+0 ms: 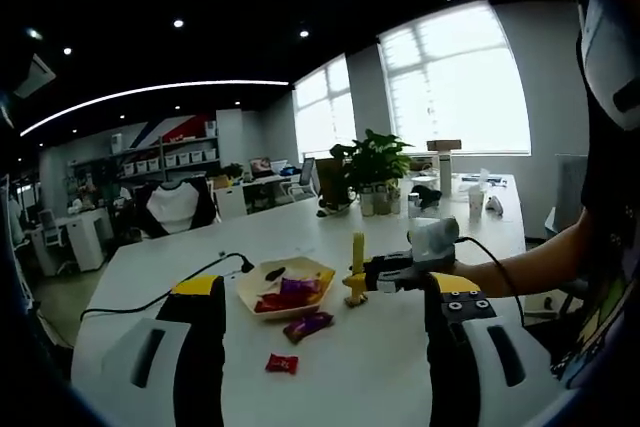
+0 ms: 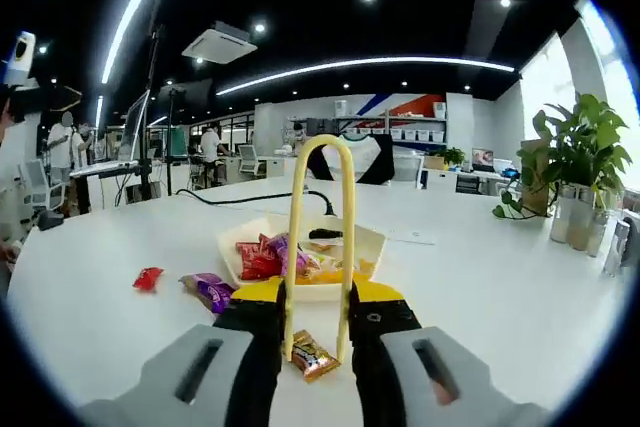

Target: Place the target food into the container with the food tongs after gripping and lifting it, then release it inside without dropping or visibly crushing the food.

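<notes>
A cream tray (image 1: 262, 305) holds several wrapped sweets. Just right of it, my right gripper (image 1: 385, 274) comes in from the right, shut on yellow food tongs (image 1: 357, 265) that stand upright, tips down on the table. In the right gripper view my right gripper (image 2: 318, 297) clamps the tongs (image 2: 296, 207), whose two tips straddle a gold-orange wrapped sweet (image 2: 313, 355) lying in front of the tray (image 2: 372, 241). A purple sweet (image 1: 308, 325) (image 2: 210, 290) and a red sweet (image 1: 281, 363) (image 2: 147, 278) lie loose on the white table. My left gripper (image 1: 323, 284) is wide open, holding nothing.
A black cable (image 1: 200, 272) runs across the table to the tray's far side. A potted plant (image 1: 375, 162) with bottles stands at the table's far end. A person's arm (image 1: 530, 262) reaches in from the right. Office desks and chairs fill the background.
</notes>
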`<state>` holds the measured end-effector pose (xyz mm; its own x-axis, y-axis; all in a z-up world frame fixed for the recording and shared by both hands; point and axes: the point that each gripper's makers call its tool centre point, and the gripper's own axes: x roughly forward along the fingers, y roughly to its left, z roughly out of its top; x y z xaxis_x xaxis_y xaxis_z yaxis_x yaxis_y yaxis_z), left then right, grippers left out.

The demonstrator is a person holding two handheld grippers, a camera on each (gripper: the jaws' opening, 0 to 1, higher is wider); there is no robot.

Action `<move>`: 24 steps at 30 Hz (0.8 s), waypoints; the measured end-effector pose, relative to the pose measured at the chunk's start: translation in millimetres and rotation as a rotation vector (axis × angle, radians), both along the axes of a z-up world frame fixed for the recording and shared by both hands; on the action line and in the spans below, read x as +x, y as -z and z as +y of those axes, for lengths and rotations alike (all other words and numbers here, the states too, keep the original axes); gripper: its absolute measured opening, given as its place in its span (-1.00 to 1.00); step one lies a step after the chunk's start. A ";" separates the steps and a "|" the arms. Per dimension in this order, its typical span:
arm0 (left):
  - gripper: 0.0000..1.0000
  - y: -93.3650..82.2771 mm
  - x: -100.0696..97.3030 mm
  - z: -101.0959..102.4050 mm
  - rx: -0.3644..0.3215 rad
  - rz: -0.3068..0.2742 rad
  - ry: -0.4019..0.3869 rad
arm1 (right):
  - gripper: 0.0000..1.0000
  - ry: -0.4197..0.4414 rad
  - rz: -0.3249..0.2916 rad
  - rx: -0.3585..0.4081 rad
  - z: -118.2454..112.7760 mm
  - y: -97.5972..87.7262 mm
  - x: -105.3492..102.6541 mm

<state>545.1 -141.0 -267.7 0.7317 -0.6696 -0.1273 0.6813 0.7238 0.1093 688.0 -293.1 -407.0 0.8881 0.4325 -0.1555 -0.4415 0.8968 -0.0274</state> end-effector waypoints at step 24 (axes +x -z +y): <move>0.74 1.0 -4.2 1.7 0.008 -0.004 -0.009 | -0.54 -0.416 -0.052 0.054 -0.1 -13.3 -8.8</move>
<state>540.9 -139.3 -268.6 0.7383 -0.6619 -0.1297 0.6742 0.7290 0.1183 679.2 -293.3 -393.6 0.6420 0.7623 -0.0826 -0.7657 0.6430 -0.0173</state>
